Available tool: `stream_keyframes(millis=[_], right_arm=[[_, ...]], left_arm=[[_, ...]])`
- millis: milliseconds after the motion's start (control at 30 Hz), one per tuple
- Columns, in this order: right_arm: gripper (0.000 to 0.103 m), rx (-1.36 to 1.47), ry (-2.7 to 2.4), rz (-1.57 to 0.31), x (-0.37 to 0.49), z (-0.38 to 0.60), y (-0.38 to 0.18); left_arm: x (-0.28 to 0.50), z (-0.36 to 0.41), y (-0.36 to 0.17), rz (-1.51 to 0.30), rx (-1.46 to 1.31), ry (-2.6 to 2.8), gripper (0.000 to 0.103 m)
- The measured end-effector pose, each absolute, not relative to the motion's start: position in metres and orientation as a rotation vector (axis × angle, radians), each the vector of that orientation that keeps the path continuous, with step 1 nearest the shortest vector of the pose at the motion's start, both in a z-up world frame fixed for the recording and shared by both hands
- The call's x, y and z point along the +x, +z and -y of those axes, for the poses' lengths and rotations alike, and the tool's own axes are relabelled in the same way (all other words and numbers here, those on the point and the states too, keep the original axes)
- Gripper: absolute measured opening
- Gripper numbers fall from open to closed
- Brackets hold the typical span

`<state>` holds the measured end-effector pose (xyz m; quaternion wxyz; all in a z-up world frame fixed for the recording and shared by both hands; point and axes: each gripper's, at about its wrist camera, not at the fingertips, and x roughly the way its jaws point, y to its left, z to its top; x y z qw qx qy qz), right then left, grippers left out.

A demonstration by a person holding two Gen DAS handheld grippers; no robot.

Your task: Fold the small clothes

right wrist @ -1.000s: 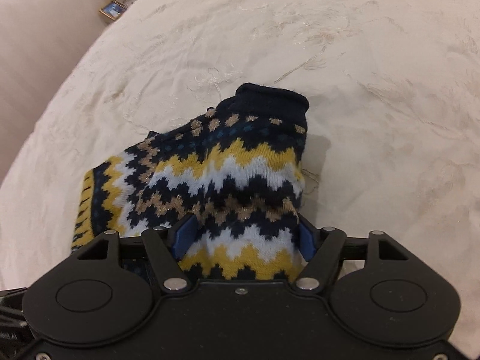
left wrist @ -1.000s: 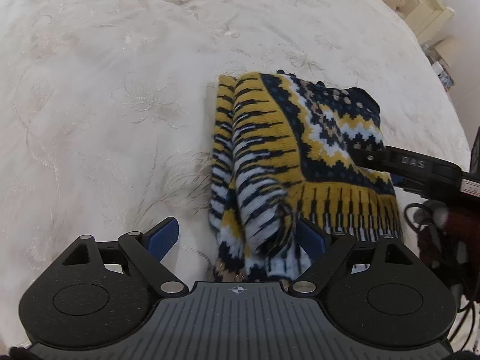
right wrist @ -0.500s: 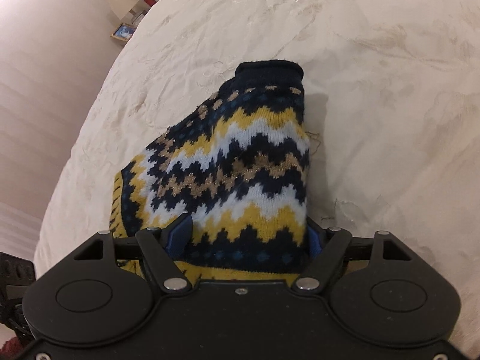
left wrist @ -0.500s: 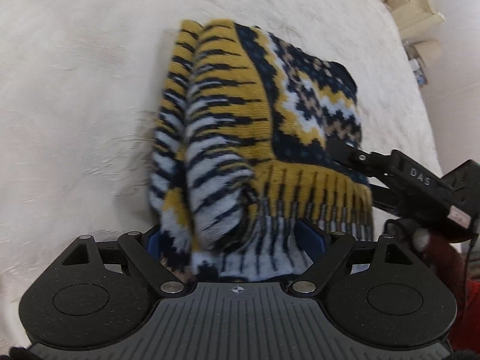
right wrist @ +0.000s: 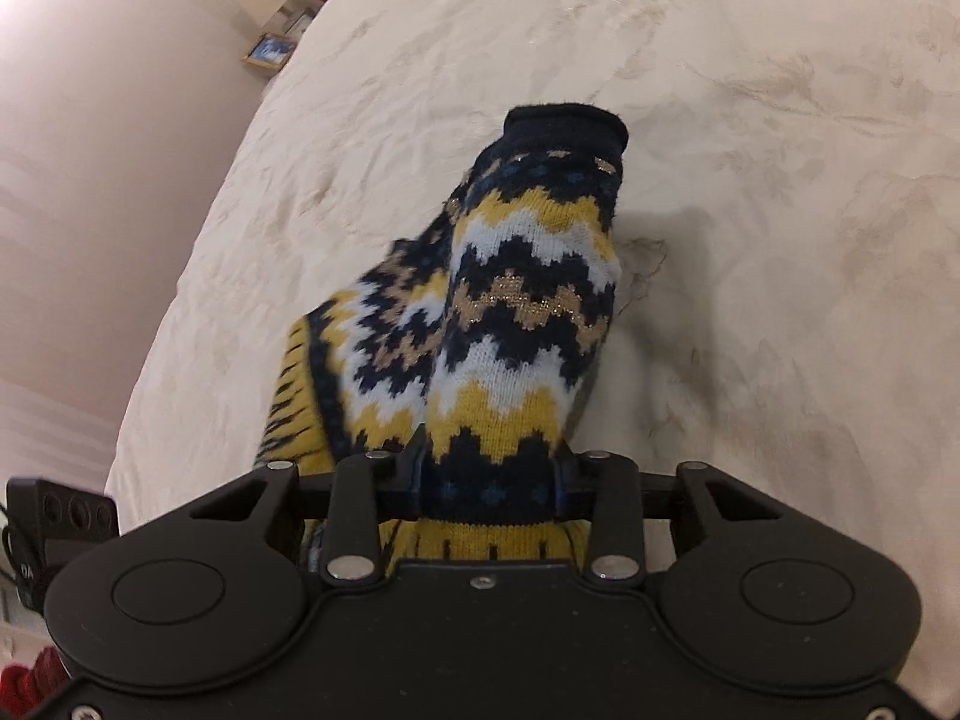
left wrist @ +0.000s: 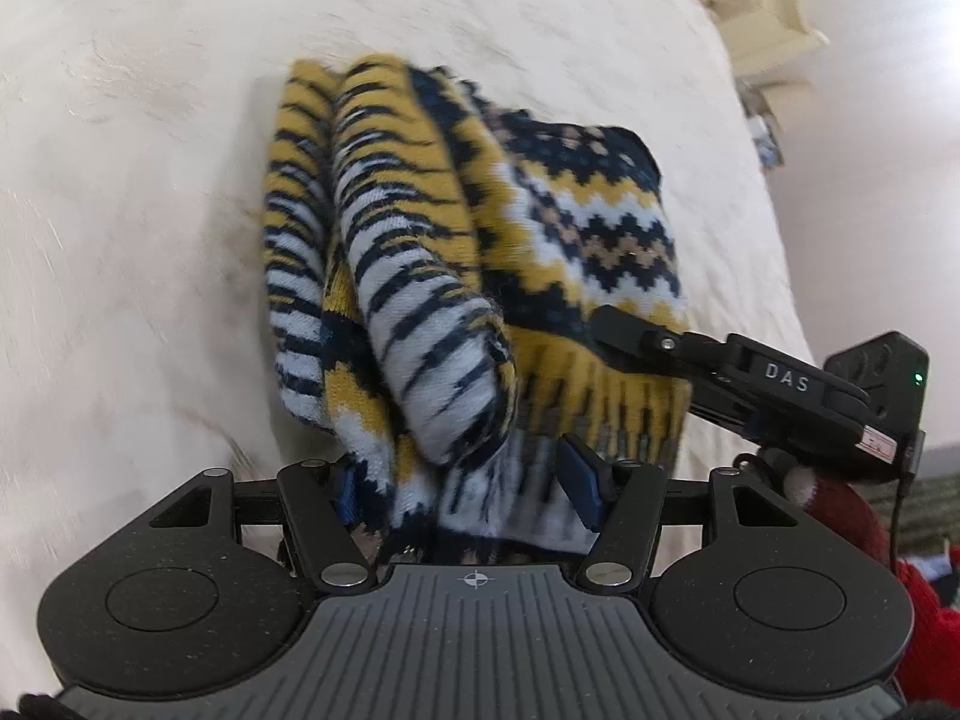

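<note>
A small knitted sweater (left wrist: 480, 252) in navy, yellow and white zigzags lies bunched on a cream bedspread (left wrist: 150, 180). My left gripper (left wrist: 462, 486) is closing its jaws on the striped hem end, and the fabric fills the gap between the blue pads. In the right wrist view the sweater (right wrist: 516, 312) rises narrow toward its navy collar, and my right gripper (right wrist: 489, 471) is closing on its lower edge, the knit squeezed between the pads. A finger of the right gripper (left wrist: 636, 336) shows against the sweater's right side in the left wrist view.
The bedspread (right wrist: 780, 240) spreads wide around the sweater. A cream tufted headboard (left wrist: 762, 0) stands at the far right corner. A small framed picture (right wrist: 270, 51) sits beyond the bed's left edge. A red sleeve (left wrist: 924, 630) shows at lower right.
Both grippers' jaws have come in from wide apart and now pinch the sweater. The sweater has bunched narrower and its near edge has come up off the bedspread.
</note>
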<state>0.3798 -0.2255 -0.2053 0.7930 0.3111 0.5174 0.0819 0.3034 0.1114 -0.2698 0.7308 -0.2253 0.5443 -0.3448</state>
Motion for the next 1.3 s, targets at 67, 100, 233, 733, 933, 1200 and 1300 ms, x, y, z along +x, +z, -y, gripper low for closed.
stream_keyframes(millis=[67,100,233,733,933,1200,1300], right_arm=[[0.047,0.665,0.185,-1.128,0.367,0.219,-0.199],[0.047,0.661,0.191,-1.137,0.358,0.216,-0.196],[0.047,0.666,0.204,-1.178,0.323,0.205,-0.189],[0.059,0.444,-0.092,-1.143,0.249,0.192,-0.173],[0.063,0.379,-0.101,-1.095,0.243,0.184,-0.166],[0.063,0.361,-0.139,-1.072,0.231,0.178,-0.163],[0.065,0.35,-0.156,-1.055,0.234,0.179,-0.161]], left_arm=[[0.286,-0.109,-0.265,-1.207,-0.489,-0.794,0.059],[0.276,-0.107,-0.264,-1.212,-0.484,-0.809,0.059],[0.226,-0.106,-0.265,-1.247,-0.448,-0.869,0.059],[0.12,-0.14,-0.245,-1.113,-0.172,-0.649,0.059],[0.13,-0.102,-0.221,-0.956,-0.047,-0.655,0.059],[0.145,-0.074,-0.257,-0.952,0.235,-0.504,0.061],[0.155,-0.094,-0.278,-1.024,0.151,-0.493,0.066]])
